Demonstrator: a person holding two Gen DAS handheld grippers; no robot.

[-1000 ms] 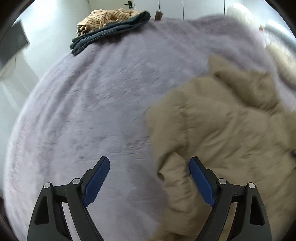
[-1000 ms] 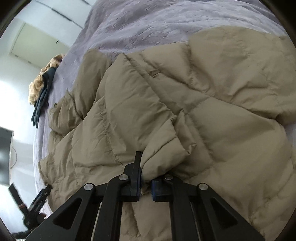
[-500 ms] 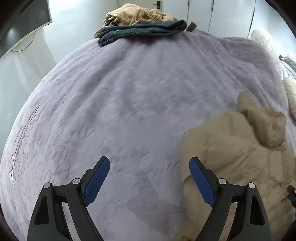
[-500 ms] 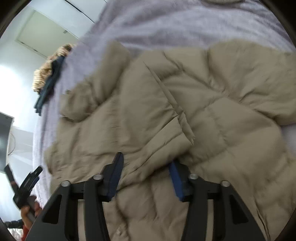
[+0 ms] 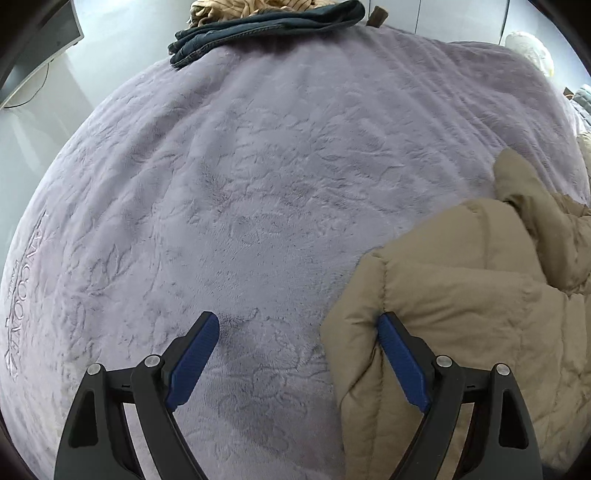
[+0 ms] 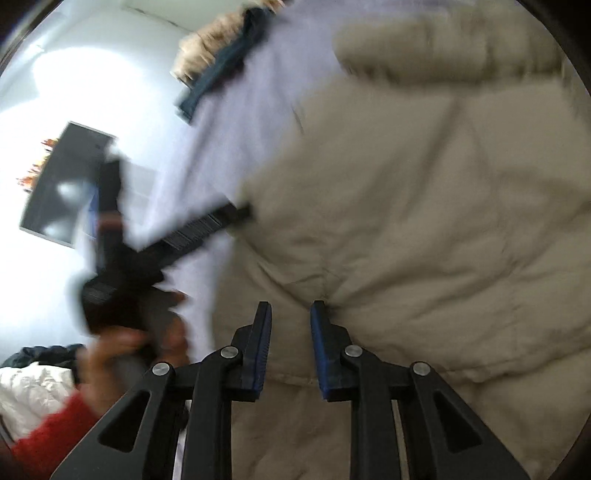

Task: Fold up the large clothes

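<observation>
Our left gripper (image 5: 297,363) gapes wide at the jacket's (image 5: 461,295) edge on the bed (image 5: 258,184); our right gripper (image 6: 290,350), jaws just closing, hovers over its middle, gripping nothing visible.

Black gripper frames, silver screws, blue fingers (image 5: 402,363); red sleeve (image 6: 48,430).

Jacket (image 5: 461,295) on the bed (image 5: 258,184) (right side), folded clothes (image 5: 266,22) at far edge

The right wrist view is motion-blurred; the beige jacket (image 5: 480,295) runs off both frames' edges.
</observation>
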